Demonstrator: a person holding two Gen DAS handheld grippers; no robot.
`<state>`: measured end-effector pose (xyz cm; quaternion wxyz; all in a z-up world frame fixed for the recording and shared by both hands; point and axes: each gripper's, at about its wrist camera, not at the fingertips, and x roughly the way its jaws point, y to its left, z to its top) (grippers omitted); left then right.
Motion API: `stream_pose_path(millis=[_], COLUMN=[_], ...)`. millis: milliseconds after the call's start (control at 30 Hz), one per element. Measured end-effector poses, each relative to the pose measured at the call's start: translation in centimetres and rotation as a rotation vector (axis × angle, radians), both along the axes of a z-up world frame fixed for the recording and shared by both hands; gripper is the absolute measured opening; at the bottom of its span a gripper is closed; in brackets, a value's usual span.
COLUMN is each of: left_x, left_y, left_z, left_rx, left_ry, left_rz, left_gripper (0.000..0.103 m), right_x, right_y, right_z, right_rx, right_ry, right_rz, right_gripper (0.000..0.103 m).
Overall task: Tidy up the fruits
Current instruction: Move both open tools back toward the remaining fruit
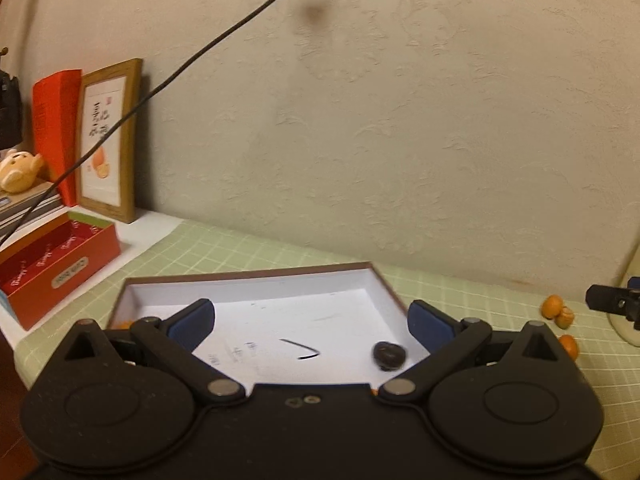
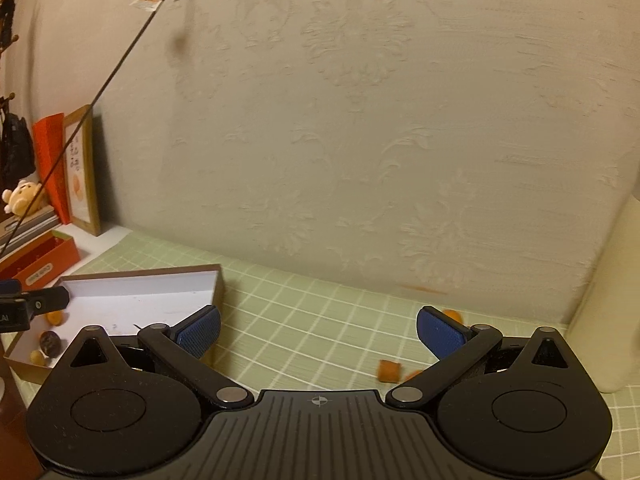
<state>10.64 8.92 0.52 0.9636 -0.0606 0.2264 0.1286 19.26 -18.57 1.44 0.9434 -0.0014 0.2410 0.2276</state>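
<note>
A shallow white box with a brown rim (image 1: 256, 274) lies on the green checked cloth; it also shows in the right wrist view (image 2: 176, 270). My left gripper (image 1: 310, 322) is open and empty above the box. A dark round fruit (image 1: 389, 355) lies in the box near my right finger; it shows again in the right wrist view (image 2: 50, 342), beside small orange fruits (image 2: 55, 317). Small orange fruits (image 1: 558, 312) lie on the cloth to the right of the box. My right gripper (image 2: 318, 330) is open and empty over the cloth, with an orange piece (image 2: 389, 371) between its fingers.
A red carton (image 1: 60, 264), a framed picture (image 1: 108, 140), books and a toy bear (image 1: 18, 170) stand at the left. A black cable (image 1: 180, 72) hangs across. A pale container (image 2: 612, 300) stands at the right by the wall.
</note>
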Motion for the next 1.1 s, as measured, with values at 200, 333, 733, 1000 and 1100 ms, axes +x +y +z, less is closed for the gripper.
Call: stream_pose_path(millis=[200, 333, 733, 1000, 1100], left_x=[0.5, 0.9, 3.4, 5.0, 5.7], left_y=[-1.7, -3.2, -8.8, -12.9, -14.3], left_z=[-0.1, -0.4, -1.7, -2.9, -3.5], left_rx=[0.002, 0.003, 0.008, 0.010, 0.005], left_ry=[0.003, 0.004, 0.023, 0.049, 0.059], left_rz=[-0.036, -0.069, -0.193, -0.277, -0.299], left_gripper=[0.097, 0.095, 0.090, 0.090, 0.090], right_x=[-0.2, -0.4, -0.1, 0.0, -0.1], right_y=[-2.2, -3.9, -10.1, -13.6, -14.9], right_z=[0.0, -0.1, -1.2, -2.2, -2.5], right_rx=[-0.004, -0.002, -0.003, -0.013, -0.016], right_ry=[0.000, 0.004, 0.035, 0.061, 0.068], right_rz=[-0.039, -0.070, -0.216, -0.280, -0.302], right_gripper=[0.103, 0.103, 0.103, 0.103, 0.103])
